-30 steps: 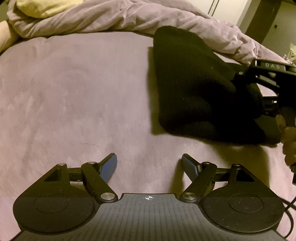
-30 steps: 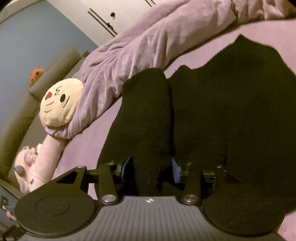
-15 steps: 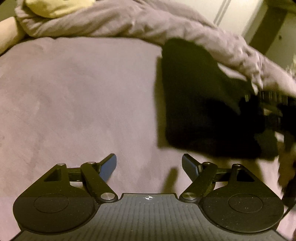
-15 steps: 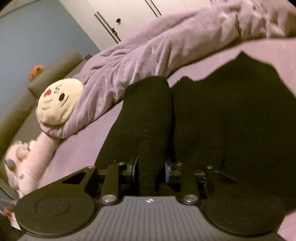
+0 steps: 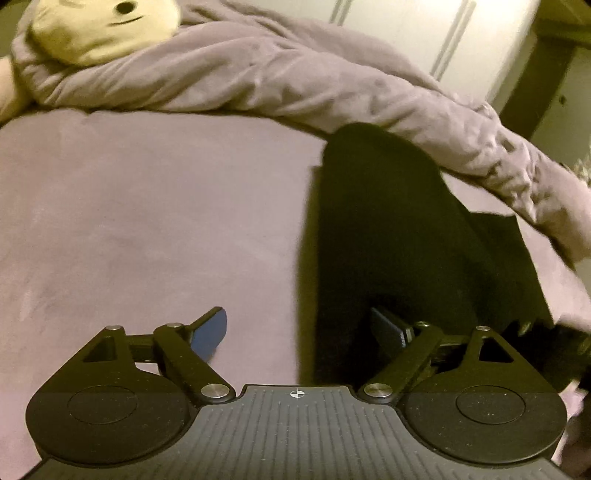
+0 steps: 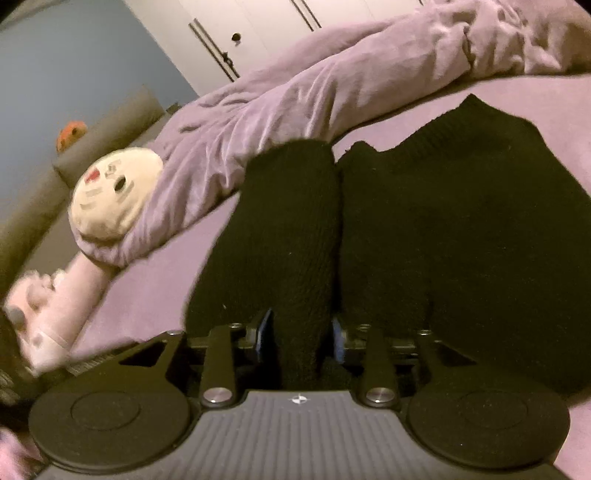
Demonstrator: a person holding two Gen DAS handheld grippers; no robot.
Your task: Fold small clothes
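A black knit garment (image 6: 461, 221) lies on the purple bed sheet (image 6: 155, 288). One thick fold of it (image 6: 291, 229) runs up between the fingers of my right gripper (image 6: 301, 334). The blue pads (image 6: 263, 332) touch both sides of that fold, while the jaws are opening. In the left wrist view the same garment (image 5: 388, 229) lies at the right. My left gripper (image 5: 299, 332) stands wide and is still opening. Its right finger (image 5: 388, 330) is over the garment's near left edge, its left finger (image 5: 208, 330) over bare sheet, and no cloth is pinched.
A rumpled purple duvet (image 5: 258, 74) runs along the far side of the bed, with a cream plush toy (image 5: 103, 26) tucked in it. The same plush toy (image 6: 114, 192) and a pink one (image 6: 48, 310) lie at the left. White wardrobe doors (image 6: 258, 33) stand behind.
My left gripper has moved right, so its right finger now overlaps the black garment. The right gripper's jaws narrowed on the fold, then widened a little.
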